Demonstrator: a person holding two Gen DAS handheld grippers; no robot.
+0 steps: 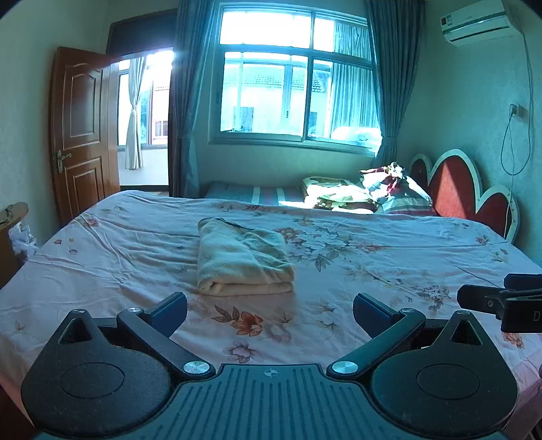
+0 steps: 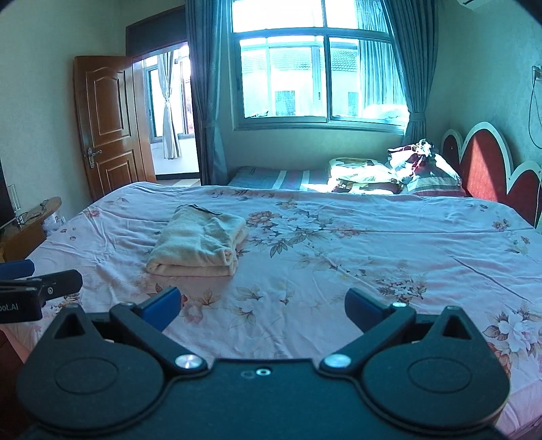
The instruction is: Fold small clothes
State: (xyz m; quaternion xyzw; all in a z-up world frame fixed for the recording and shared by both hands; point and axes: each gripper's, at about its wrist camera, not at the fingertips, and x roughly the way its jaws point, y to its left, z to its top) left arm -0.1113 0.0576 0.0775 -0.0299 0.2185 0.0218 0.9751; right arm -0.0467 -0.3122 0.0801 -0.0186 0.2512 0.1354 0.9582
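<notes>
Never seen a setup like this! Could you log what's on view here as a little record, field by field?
Place: bedroom, floral bed sheet
Garment: cream folded cloth, lying flat on the sheet
Left gripper: open, empty, short of the cloth
Right gripper: open, empty, to the cloth's right
Far end: pillows by the red headboard
Background: window, open wooden door

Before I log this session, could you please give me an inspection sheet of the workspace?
Surface: bed with wrinkled floral sheet.
Job's things: one cream garment, folded, lying flat mid-bed, untouched.
Clutter: bedding pile by the red headboard.
Grippers: left tool and right tool both open, holding nothing, short of the garment.
Cables: charger cable hanging from wall socket, away from the bed.
Surroundings: window with curtains, open wooden door, air conditioner.
</notes>
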